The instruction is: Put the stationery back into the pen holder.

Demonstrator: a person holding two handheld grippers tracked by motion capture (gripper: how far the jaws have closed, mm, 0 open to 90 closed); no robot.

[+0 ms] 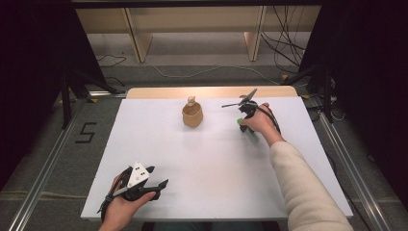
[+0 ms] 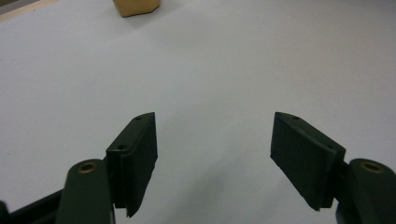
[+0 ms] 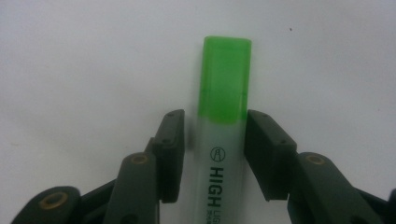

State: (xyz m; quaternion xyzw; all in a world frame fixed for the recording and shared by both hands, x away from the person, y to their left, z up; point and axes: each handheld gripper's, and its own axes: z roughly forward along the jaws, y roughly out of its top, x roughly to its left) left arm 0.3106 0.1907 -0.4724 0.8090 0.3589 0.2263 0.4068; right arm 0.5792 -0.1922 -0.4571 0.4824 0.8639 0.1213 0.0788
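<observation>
A green-capped highlighter (image 3: 224, 93) with a pale barrel lies flat on the white table (image 1: 202, 159), its cap pointing away in the right gripper view. My right gripper (image 3: 215, 116) straddles the barrel just below the cap; the right pad is at its side and a narrow gap shows at the left pad. In the high view, the right gripper (image 1: 243, 120) points down at the highlighter's green tip (image 1: 239, 121), far right of centre. My left gripper (image 1: 159, 176) rests near the front left edge, open, with bare table between its pads (image 2: 135, 154).
A tan cup (image 1: 192, 115) with a small pale object sticking out of it stands at the far middle of the table, left of the right hand; its base (image 2: 136, 5) shows in the left gripper view. Cables and shelving lie beyond the table.
</observation>
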